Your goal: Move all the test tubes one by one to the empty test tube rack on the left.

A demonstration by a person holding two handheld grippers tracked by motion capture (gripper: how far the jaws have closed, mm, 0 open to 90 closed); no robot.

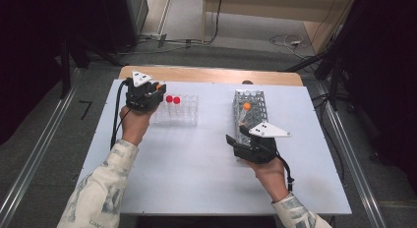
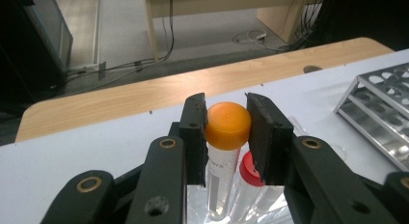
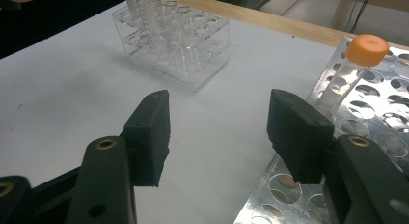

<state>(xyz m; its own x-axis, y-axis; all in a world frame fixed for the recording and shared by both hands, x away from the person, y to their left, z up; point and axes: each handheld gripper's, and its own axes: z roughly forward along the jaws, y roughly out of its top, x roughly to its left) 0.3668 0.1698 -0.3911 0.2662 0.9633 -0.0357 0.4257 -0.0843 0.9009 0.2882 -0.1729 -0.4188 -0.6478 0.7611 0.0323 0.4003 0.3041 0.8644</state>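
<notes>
An orange-capped tube (image 2: 226, 132) was gripped by the left gripper (image 2: 226, 127) above the clear rack (image 1: 183, 116), apparently for lowering into a free hole; the right gripper (image 3: 219, 132) was held open.

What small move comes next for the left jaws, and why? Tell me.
Probably lower the orange-capped tube straight down into the clear rack and only then open. The left gripper has its jaws clamped on the cap, the tube hangs upright beside a red-capped tube, and how deep it sits is hidden.

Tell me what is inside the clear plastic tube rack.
The clear plastic tube rack holds two red-capped tubes. The left gripper holds an orange-capped tube above it. Its body covers the rack's left holes.
</notes>
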